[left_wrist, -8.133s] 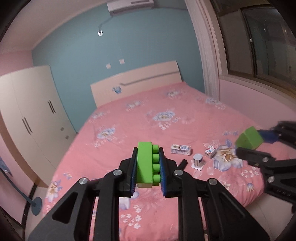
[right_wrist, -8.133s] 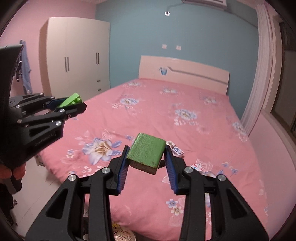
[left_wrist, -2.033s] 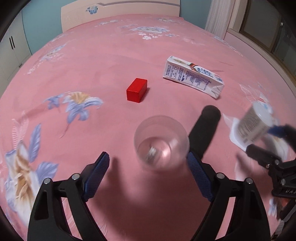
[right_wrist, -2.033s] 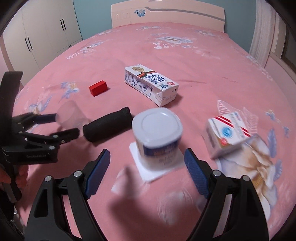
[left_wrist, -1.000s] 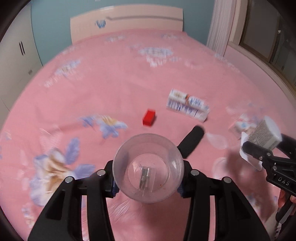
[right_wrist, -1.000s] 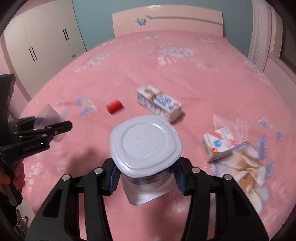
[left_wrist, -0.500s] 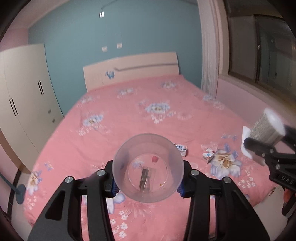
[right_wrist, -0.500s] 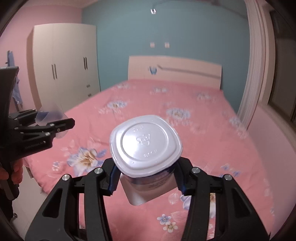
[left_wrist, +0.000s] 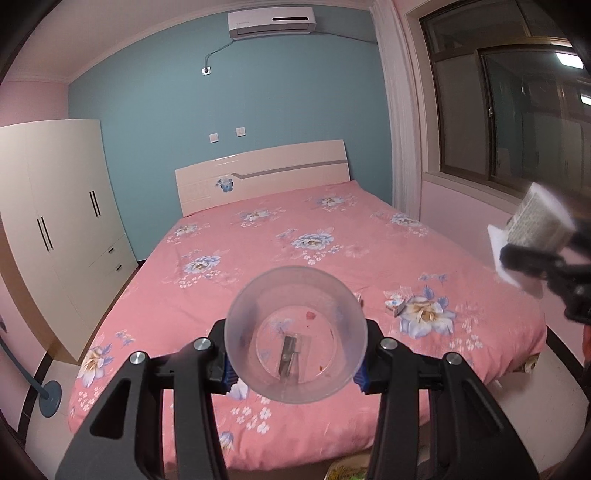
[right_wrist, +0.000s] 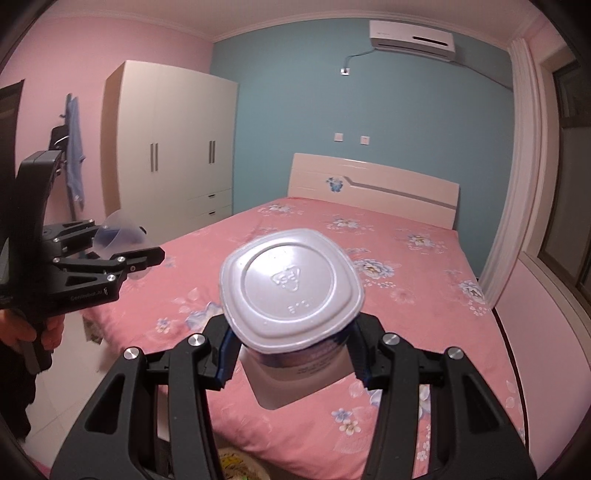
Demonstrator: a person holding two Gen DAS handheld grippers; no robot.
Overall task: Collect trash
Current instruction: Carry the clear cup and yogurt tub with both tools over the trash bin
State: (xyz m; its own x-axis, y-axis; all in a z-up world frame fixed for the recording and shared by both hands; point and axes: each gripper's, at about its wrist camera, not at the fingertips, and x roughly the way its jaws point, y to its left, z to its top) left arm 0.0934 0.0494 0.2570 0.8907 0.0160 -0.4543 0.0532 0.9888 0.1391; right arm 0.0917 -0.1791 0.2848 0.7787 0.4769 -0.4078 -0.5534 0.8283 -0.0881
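Now both my grippers are raised well off the pink bed (left_wrist: 229,280), which two seconds ago filled each view; the wardrobe (left_wrist: 55,221) and air conditioner (left_wrist: 271,20) have come into sight. My left gripper (left_wrist: 295,363) is partly closed, clamped on the clear plastic cup (left_wrist: 295,334), mouth toward the camera, held in the air over the near edge of the bed. To the right, my right gripper (right_wrist: 293,354) is likewise clenched on the white yogurt tub (right_wrist: 290,288), its paper label (right_wrist: 291,384) hanging below. One small carton (left_wrist: 395,306) lies on the bed, far right.
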